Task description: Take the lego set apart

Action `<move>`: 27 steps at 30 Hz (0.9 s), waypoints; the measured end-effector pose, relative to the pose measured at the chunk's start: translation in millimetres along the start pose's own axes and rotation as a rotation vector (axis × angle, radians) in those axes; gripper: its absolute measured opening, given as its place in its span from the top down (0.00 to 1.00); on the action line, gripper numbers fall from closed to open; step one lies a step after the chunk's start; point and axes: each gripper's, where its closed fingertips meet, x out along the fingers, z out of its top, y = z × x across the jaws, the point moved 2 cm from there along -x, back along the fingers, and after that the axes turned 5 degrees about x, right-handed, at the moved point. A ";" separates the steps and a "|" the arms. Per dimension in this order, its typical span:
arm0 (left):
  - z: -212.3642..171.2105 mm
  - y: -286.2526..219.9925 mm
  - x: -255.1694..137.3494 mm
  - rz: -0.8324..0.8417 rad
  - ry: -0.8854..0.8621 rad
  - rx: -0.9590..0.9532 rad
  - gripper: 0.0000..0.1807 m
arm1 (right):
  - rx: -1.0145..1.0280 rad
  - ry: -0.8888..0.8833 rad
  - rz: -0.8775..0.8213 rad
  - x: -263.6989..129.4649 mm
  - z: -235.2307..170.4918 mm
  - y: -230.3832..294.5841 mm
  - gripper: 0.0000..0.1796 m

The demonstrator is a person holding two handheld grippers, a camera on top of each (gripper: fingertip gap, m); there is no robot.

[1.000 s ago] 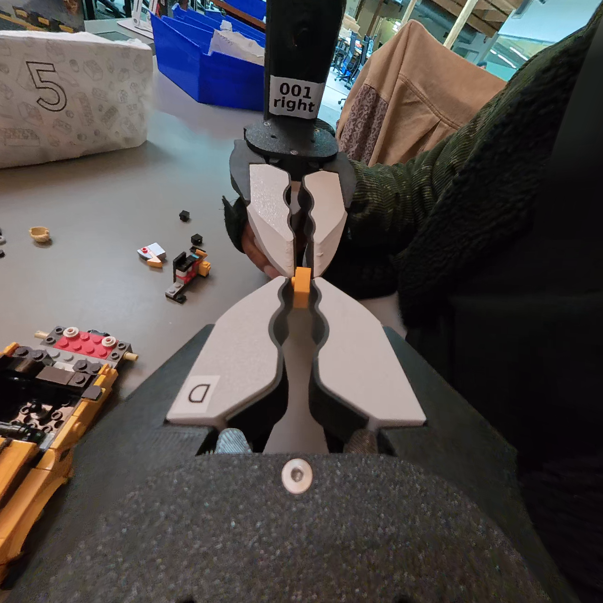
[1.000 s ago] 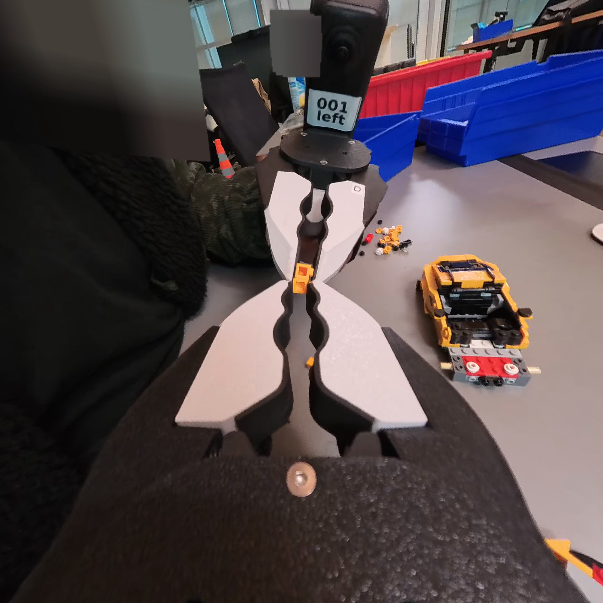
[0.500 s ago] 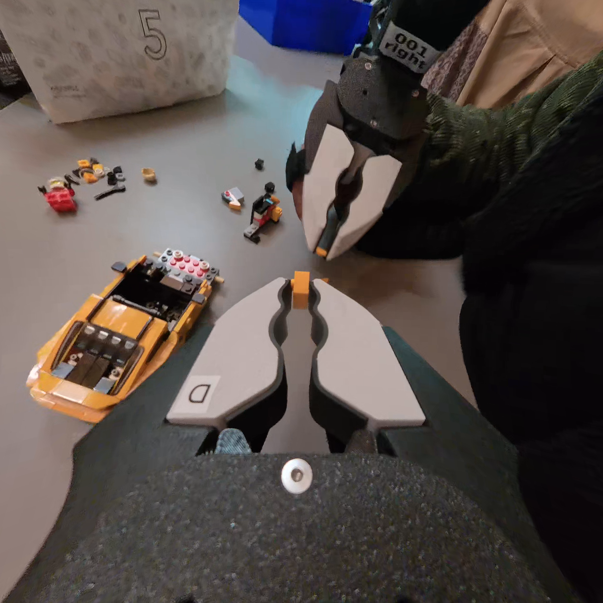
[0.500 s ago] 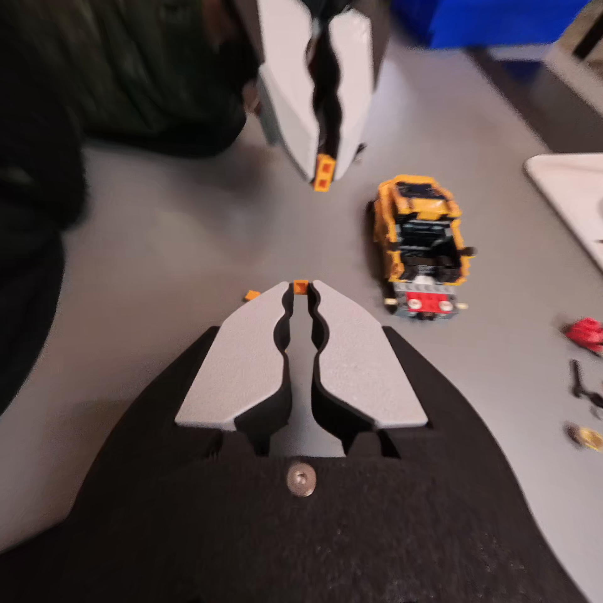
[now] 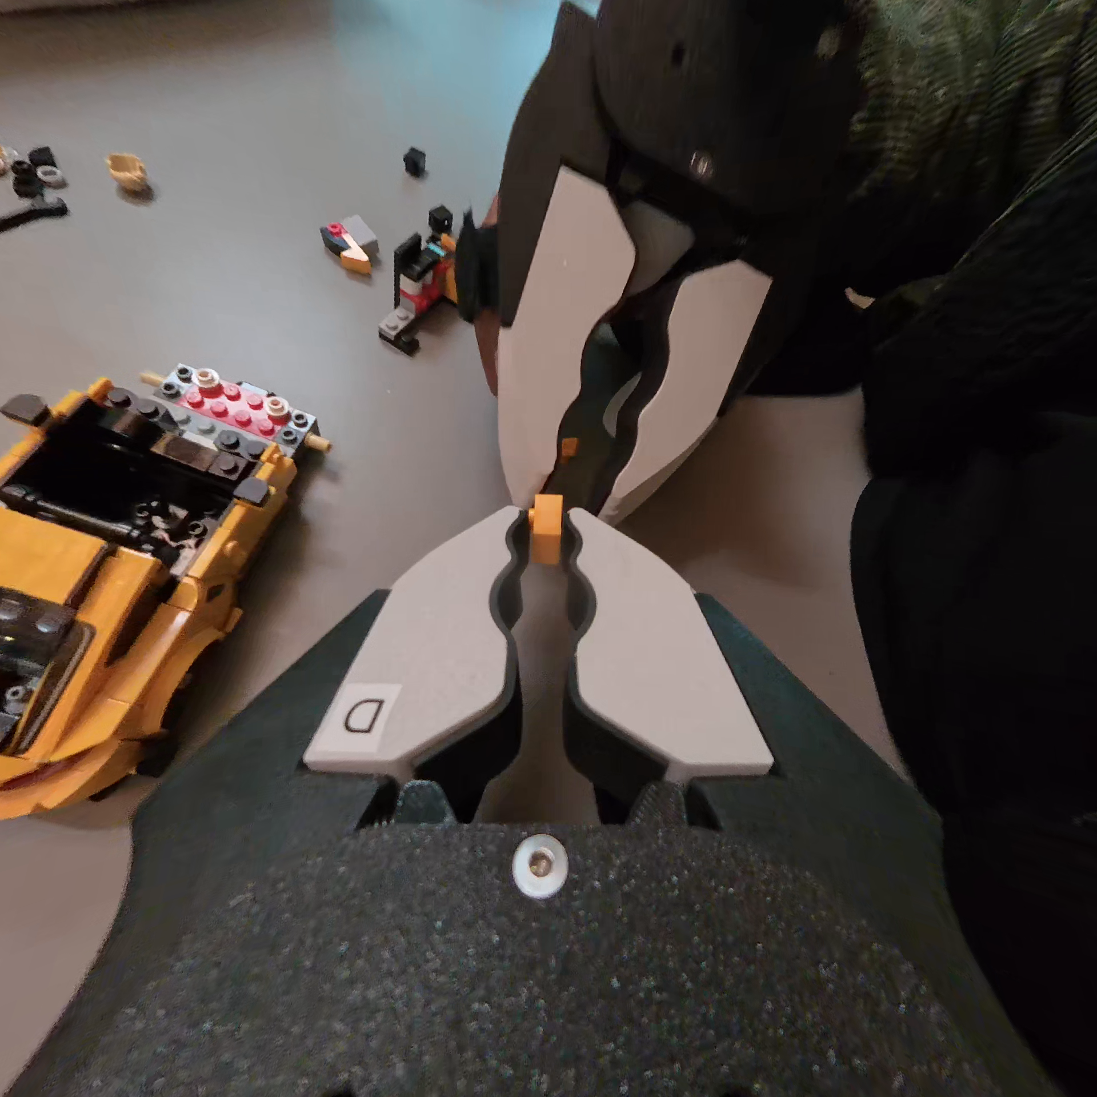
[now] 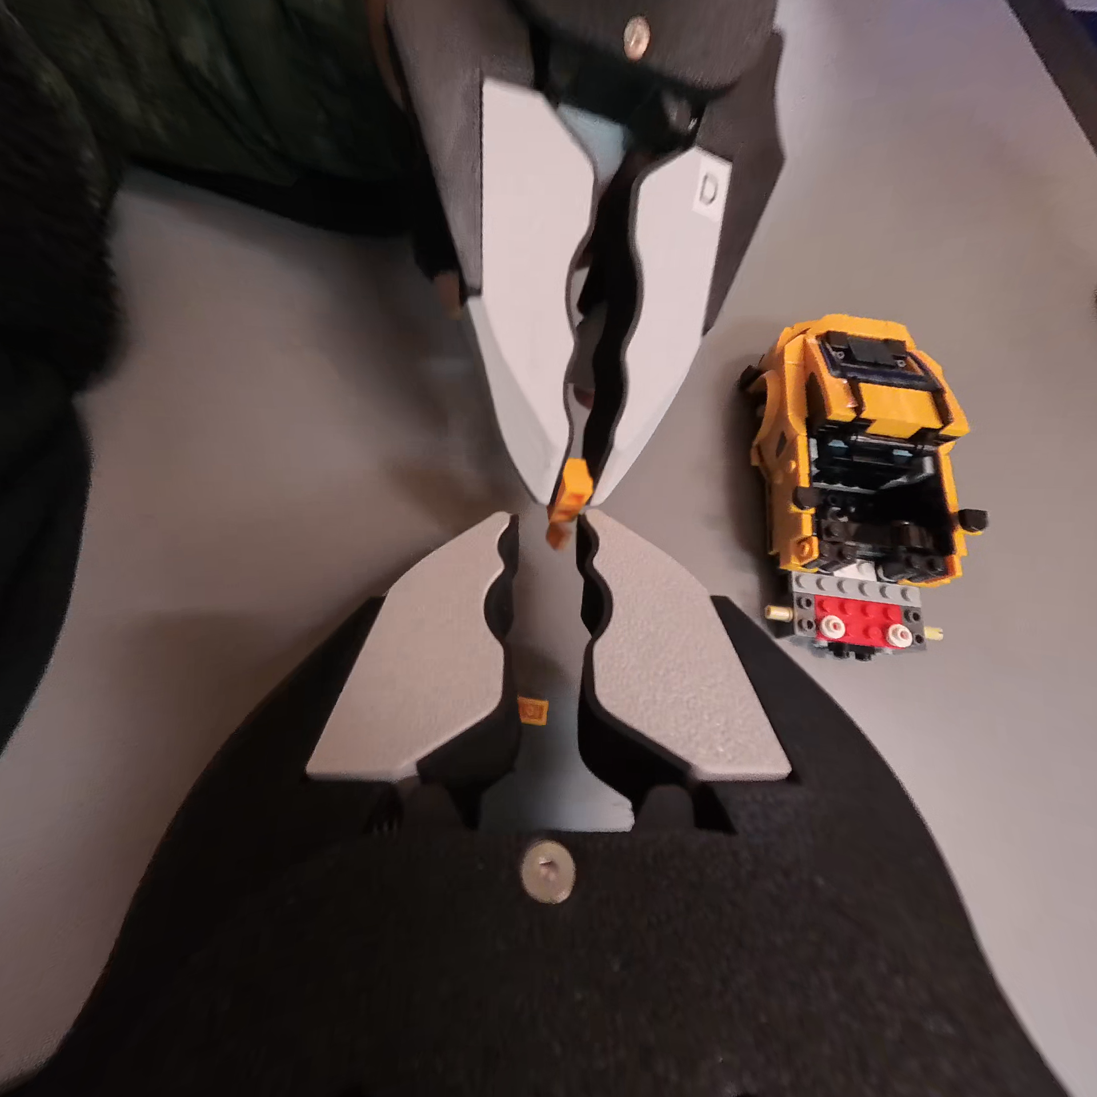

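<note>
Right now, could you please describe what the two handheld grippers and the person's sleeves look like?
Each gripper, left and right, has a black grainy body, a silver screw, and two pale grey fingers with wavy black inner edges. One finger of the left gripper bears a small white sticker. The sleeves are dark green ribbed knit.

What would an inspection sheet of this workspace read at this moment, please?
Surface: grey table, bare apart from bricks.
Job's things: yellow lego car lies beside the claws, its cabin open and a red and grey plate exposed at one end; small orange brick pinched at the tips of the left claw.
Clutter: small orange tile on the table under the right claw; small red and black sub-assembly, tan piece and black bits farther off.
Grippers: left claw shut on the brick; right claw open, tip to tip with it.
Cables: nothing seen.
Surroundings: a person's dark green sleeve.
</note>
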 end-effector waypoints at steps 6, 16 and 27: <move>-2.9 2.1 0.3 0.013 0.019 0.008 0.95 | 0.030 -0.055 -0.010 -8.6 6.0 -3.5 0.89; 11.3 -10.2 -2.1 0.073 -0.020 0.236 0.95 | 0.156 -0.178 0.115 -18.9 18.9 1.5 0.92; 19.9 -17.7 -6.9 0.109 -0.058 0.373 0.94 | 0.114 -0.241 0.129 -27.4 25.3 5.1 0.96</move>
